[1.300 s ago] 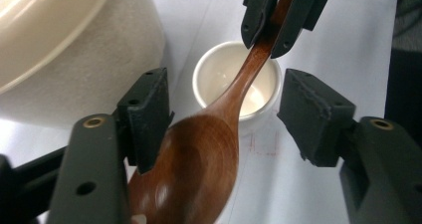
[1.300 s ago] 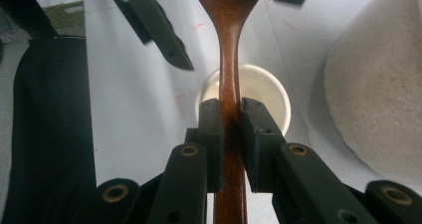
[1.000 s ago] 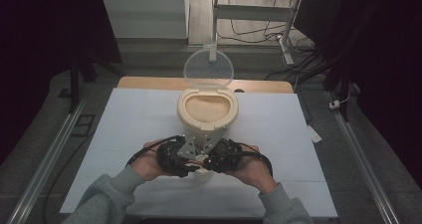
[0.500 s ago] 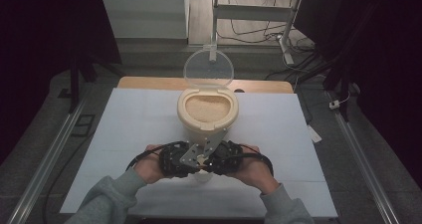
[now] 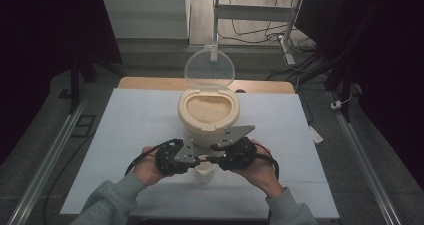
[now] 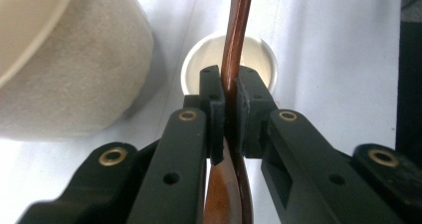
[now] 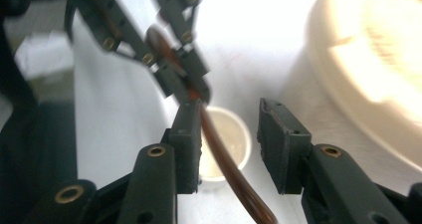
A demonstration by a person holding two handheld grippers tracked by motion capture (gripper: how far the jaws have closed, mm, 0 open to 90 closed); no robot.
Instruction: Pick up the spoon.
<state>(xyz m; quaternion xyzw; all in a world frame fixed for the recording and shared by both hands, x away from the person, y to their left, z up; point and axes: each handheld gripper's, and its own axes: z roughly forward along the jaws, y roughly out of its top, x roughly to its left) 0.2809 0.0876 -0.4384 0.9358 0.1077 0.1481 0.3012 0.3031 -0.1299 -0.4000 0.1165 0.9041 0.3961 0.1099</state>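
Clearly the thing in hand is a brown spoon (image 6: 237, 45), thin, glossy and gently curved, seen edge-on in the left gripper view. The left gripper (image 6: 230, 112) is clamped tight on its handle, both pads pressed flat against the brown strip, which runs up past the fingertips and down between the jaw arms. In the right gripper view the same spoon (image 7: 226, 159) lies against the inner face of the right gripper's (image 7: 230, 134) left jaw, while the other jaw stands apart from it; these jaws have just been opening and are parted, not pressing.

Straight beyond the left gripper's tips, below the spoon, sits a small white cup (image 6: 259, 59) on the pale table (image 5: 140, 120). To that gripper's left, close by, rises the rough beige wall of a large tub (image 6: 74, 84). From above, the tub (image 5: 207, 112) stands just beyond both grippers, filled with pale grain, its clear round lid (image 5: 210, 69) tipped up behind it. Both hands meet over the cup.

No readable writing appears.
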